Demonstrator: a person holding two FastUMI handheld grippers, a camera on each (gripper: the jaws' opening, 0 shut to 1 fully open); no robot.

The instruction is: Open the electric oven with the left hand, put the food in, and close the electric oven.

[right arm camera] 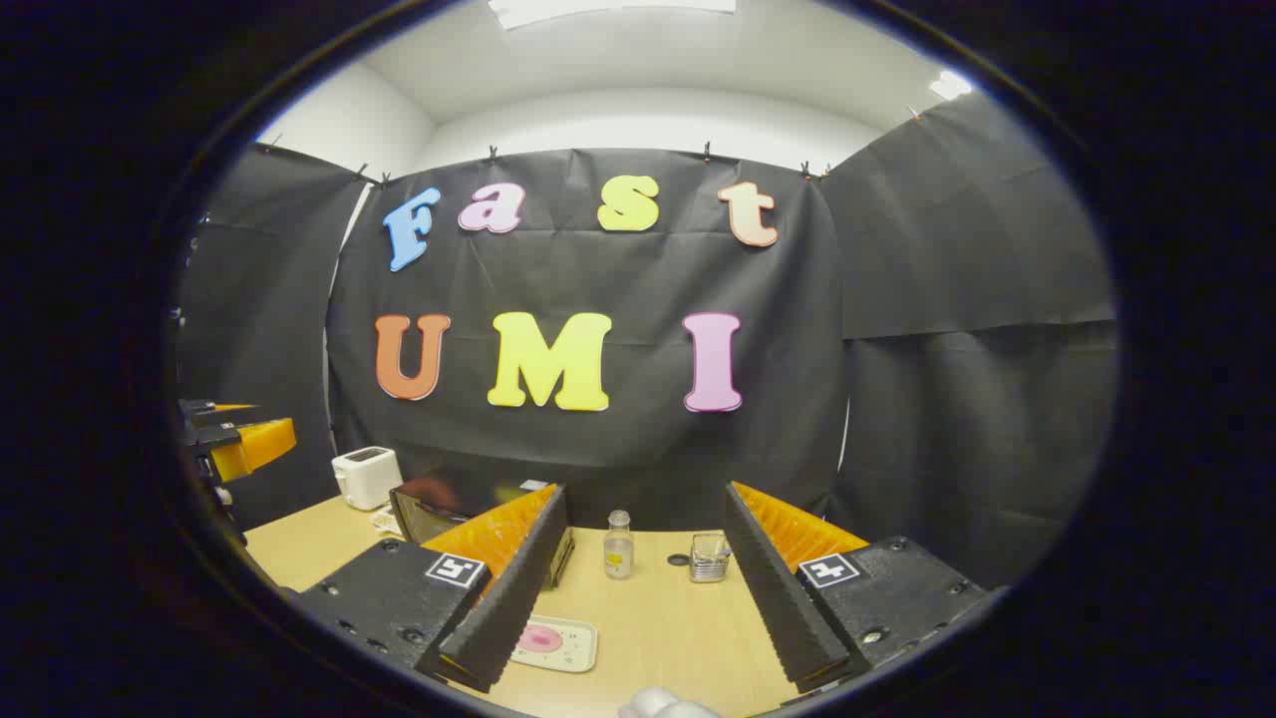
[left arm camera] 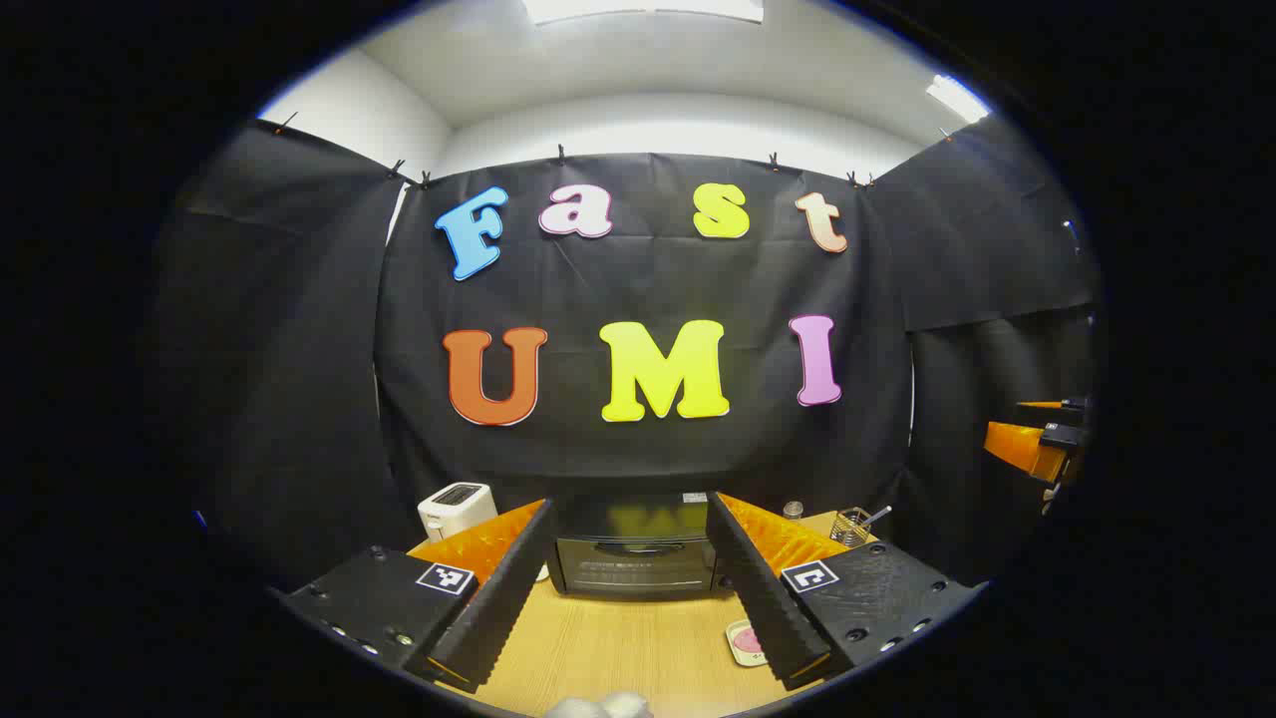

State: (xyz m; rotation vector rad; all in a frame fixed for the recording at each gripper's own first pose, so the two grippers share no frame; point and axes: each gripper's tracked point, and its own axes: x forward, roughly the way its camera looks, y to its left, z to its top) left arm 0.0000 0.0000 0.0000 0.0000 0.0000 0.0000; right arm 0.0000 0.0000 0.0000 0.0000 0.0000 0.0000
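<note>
A black electric oven point(left arm camera: 633, 558) stands at the back of the wooden table point(left arm camera: 618, 648), its door shut. My left gripper point(left arm camera: 630, 504) is open, held above the table in front of the oven, which shows between its fingers. The food, a pink round piece on a small pale plate point(left arm camera: 746, 641), lies near the front, to the right of the oven. In the right gripper view the plate point(right arm camera: 553, 641) lies low between the fingers and the oven point(right arm camera: 439, 509) is at the left. My right gripper point(right arm camera: 646, 489) is open and holds nothing.
A white toaster point(left arm camera: 457, 509) stands left of the oven. A small glass bottle point(right arm camera: 618, 545) and a wire basket point(right arm camera: 709, 556) stand at the back right of the table. The other gripper hangs at each view's edge point(left arm camera: 1037, 444) point(right arm camera: 234, 439).
</note>
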